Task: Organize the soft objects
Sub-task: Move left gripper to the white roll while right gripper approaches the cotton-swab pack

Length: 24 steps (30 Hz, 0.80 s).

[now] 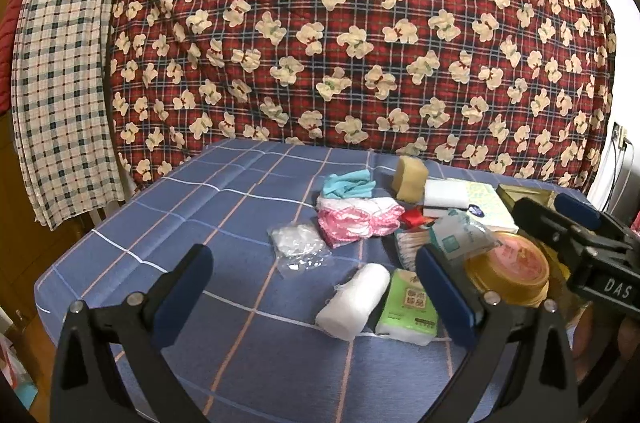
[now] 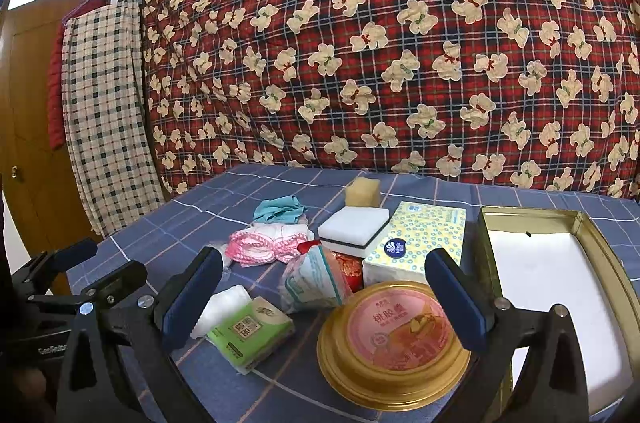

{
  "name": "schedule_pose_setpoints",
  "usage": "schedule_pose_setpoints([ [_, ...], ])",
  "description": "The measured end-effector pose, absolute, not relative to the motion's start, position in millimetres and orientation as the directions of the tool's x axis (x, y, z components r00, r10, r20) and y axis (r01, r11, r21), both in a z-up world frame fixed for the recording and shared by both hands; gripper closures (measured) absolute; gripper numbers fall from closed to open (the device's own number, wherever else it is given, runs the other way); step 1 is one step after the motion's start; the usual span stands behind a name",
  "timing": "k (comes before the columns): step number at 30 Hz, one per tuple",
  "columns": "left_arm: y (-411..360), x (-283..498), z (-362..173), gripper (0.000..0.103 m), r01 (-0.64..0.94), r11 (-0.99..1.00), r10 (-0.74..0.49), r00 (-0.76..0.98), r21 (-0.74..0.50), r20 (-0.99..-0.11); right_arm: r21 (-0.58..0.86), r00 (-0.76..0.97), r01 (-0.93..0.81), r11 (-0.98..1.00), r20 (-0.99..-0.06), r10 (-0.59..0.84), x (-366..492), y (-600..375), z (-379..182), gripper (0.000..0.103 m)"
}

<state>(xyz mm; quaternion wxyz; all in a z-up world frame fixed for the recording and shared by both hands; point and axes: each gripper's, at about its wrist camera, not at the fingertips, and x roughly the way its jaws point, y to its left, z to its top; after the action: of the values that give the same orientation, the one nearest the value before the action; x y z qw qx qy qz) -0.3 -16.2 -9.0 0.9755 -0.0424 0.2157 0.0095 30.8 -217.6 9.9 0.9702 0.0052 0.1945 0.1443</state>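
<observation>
- The left gripper [image 1: 316, 287] hangs over the near part of the blue checked tablecloth [image 1: 192, 223] with its jaws spread wide and nothing between them.
- The right gripper [image 2: 324, 299] is likewise spread and empty, poised above the round gold tin [image 2: 394, 347].
- Just ahead of the left gripper lie the white gauze roll [image 1: 354, 301] and, touching it, the green tissue pack [image 1: 408, 307]. Both look light and squashy; I judge a pinch across the roll's middle would hold it, and the pack's film may be slippery, so grip its short sides.
- Further out lie a clear plastic bag [image 1: 298, 245], a pink-and-white cloth [image 1: 358, 221] and a teal cloth [image 1: 348, 183]: limp things, best taken at a bunched fold.
- Beyond them stand a tan sponge [image 2: 362, 193], a white foam block [image 2: 354, 225] and a yellow tissue box [image 2: 420, 239], all probably light and yielding.
- The open gold box [image 2: 592, 247] to the right looks like the likely place for them.
</observation>
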Motion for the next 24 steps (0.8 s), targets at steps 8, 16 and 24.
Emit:
schedule_pose_setpoints([
  [8, -5.4, 10.3, -25.6, 0.0, -0.056, 0.996, 0.022, 0.894, -0.062, -0.448, 0.042, 0.876, -0.282, 0.958, -0.395, 0.276, 36.4, -209.2, 8.9, 0.001],
  [16, 1.7, 27.5, -39.0, 0.0, -0.069, 0.996, 0.035, 0.869, -0.05, -0.494, -0.005, 0.871, -0.282, 0.959, -0.421, 0.254, 47.9, -199.8, 3.7, 0.001],
  [24, 10.3, 42.0, -47.5, 0.0, -0.089, 0.995, 0.049, 0.85, -0.052, -0.524, -0.081, 0.873, -0.278, 0.957, -0.437, 0.216, 60.3, -191.7, 0.2, 0.001],
])
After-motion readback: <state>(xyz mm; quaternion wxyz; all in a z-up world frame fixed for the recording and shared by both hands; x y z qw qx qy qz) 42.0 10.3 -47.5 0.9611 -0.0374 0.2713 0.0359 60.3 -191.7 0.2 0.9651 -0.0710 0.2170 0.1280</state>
